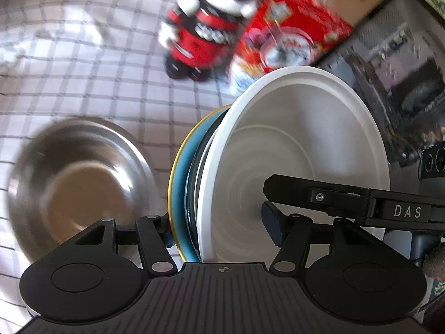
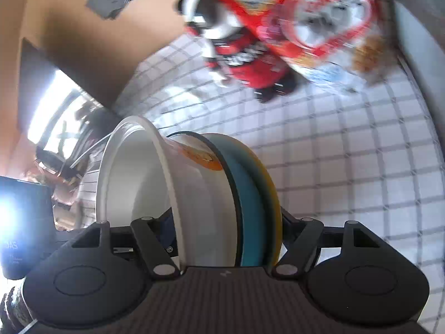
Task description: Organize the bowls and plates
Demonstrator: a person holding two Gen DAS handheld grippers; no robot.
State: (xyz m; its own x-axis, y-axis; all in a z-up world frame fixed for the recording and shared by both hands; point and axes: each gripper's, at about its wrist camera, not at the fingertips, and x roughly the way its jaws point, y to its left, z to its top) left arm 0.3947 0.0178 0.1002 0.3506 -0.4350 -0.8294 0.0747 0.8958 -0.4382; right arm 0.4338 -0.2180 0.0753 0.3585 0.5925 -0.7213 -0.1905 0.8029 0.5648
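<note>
A stack of dishes is held on edge above the table: a white bowl [image 1: 300, 128] [image 2: 133, 181], a white dish with an orange print [image 2: 200, 158], a blue plate [image 1: 179, 194] [image 2: 250, 208] and a yellow plate [image 1: 173, 167] [image 2: 274, 189]. My left gripper [image 1: 222, 228] is shut on the stack, one pad inside the white bowl and the other behind the yellow plate. My right gripper [image 2: 228, 231] clamps the same stack from the opposite side, and one of its fingers [image 1: 306, 189] reaches into the bowl. A steel bowl [image 1: 78, 183] sits on the checked cloth to the left.
A red and white toy robot [image 1: 205, 33] [image 2: 244, 61] and a red snack box [image 1: 289, 36] [image 2: 300, 14] stand on the checked tablecloth [image 1: 83, 69] [image 2: 347, 153] beyond the stack. A dark framed panel [image 1: 395, 64] lies at the right. Brown floor [image 2: 83, 36] shows past the table edge.
</note>
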